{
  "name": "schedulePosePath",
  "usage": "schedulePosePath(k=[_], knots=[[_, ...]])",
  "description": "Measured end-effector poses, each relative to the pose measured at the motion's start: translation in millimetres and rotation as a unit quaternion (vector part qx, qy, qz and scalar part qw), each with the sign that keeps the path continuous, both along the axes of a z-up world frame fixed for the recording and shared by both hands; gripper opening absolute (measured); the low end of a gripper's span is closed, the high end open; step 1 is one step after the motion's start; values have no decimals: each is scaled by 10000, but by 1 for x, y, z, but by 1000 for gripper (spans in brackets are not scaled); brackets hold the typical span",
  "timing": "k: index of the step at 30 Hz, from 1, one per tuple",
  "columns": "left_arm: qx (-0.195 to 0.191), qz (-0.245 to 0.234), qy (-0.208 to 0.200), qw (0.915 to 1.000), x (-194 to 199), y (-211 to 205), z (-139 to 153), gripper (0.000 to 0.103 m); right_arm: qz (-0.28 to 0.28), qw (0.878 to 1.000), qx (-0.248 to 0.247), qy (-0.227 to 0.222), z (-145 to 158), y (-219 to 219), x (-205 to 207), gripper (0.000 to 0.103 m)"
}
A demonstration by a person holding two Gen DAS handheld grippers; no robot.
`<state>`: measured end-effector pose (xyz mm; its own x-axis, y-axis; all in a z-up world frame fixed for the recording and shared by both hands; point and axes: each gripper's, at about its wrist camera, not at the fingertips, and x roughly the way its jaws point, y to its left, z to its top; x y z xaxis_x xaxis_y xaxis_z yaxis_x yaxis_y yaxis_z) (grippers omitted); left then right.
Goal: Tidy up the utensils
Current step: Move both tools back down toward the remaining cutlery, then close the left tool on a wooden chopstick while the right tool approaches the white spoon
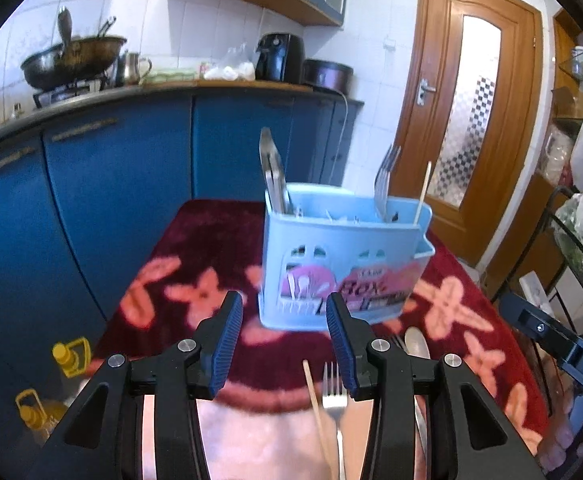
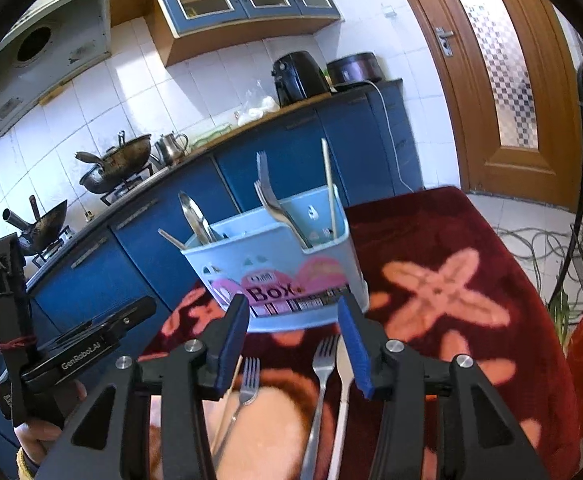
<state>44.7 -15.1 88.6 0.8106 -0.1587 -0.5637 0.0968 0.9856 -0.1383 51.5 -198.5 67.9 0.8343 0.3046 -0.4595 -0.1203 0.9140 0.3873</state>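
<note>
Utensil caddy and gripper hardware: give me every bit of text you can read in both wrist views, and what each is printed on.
"Box": pink sticker on the front of the light blue utensil caddy.
"GenRobot.AI": black body of the left gripper, seen from the right wrist.
"DAS": cut off by the frame edge, on the black body of the right gripper, seen from the left wrist.
Small line above "Box" and the strip under it: too blurred to read.

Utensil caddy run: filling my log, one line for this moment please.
left tool: open, empty | right tool: open, empty | caddy: spoons, forks, chopsticks upright | cloth: forks, knife, chopstick loose
</note>
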Motion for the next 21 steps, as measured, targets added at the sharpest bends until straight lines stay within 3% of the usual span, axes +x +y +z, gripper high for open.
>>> schedulePosePath(k=[21], knots=[[54, -253, 1202, 9924, 7, -8, -67, 45, 10, 9966, 101, 816, -54, -7, 1, 50]])
